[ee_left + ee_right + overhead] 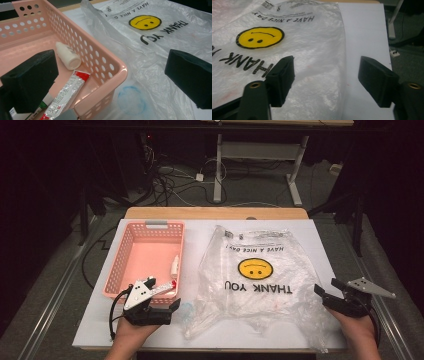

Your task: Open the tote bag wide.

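A clear plastic bag (255, 270) printed with a yellow smiley and "THANK YOU" lies flat on the white table (320, 245). My right gripper (327, 287) is at the bag's right edge, open. In the right gripper view its jaws (327, 70) hover over the edge of the bag (287, 37) with nothing pressed between them. My left gripper (165, 292) is open at the near right corner of a pink basket (120, 255). The left gripper view shows a white bottle (67, 56) and a red-and-silver tube (68, 93) inside the basket (120, 72), with the bag (160, 37) beside it.
A pale blue round thing (131, 100) sits under the bag's near left corner, next to the basket. Bare white table runs along the front edge and to the right of the bag. Past the table's far wooden edge are cables and desk legs on the floor.
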Action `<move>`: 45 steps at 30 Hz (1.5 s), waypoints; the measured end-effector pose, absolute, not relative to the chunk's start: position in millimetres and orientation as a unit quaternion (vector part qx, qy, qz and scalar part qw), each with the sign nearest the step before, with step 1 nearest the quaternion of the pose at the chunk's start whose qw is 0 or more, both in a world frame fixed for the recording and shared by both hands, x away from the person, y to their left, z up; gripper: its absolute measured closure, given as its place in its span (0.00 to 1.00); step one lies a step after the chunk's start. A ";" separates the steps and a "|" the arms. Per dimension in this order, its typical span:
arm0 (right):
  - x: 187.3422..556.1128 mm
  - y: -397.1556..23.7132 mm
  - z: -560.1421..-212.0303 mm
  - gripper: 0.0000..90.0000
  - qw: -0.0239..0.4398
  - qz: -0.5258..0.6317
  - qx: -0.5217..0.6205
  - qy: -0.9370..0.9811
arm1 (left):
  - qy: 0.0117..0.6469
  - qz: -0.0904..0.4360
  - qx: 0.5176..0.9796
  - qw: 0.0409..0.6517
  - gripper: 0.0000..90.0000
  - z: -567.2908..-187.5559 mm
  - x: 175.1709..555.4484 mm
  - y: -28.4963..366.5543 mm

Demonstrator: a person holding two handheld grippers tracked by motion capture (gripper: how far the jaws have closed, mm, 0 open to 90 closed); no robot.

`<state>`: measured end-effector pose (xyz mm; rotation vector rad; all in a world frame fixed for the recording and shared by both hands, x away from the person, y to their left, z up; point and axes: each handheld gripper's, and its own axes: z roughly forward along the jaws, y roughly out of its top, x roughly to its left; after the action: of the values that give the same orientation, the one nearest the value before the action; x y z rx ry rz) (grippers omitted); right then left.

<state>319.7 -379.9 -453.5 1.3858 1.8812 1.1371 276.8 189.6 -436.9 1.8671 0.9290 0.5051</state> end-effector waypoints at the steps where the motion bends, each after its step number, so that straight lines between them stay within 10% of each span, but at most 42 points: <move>1: 323.7 -381.6 -454.7 0.42 0.266 0.421 0.518 0.696 | 0.380 0.206 0.765 0.478 0.00 -437.1 277.0 189.2; 45: 490.9 -358.1 -472.8 0.68 0.180 0.355 0.530 0.749 | 0.380 0.212 0.762 0.479 0.00 -434.7 276.3 182.2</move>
<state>490.9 -358.1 -472.8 1.4970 2.1163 1.0031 276.3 182.2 -434.7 1.8604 0.9269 0.5174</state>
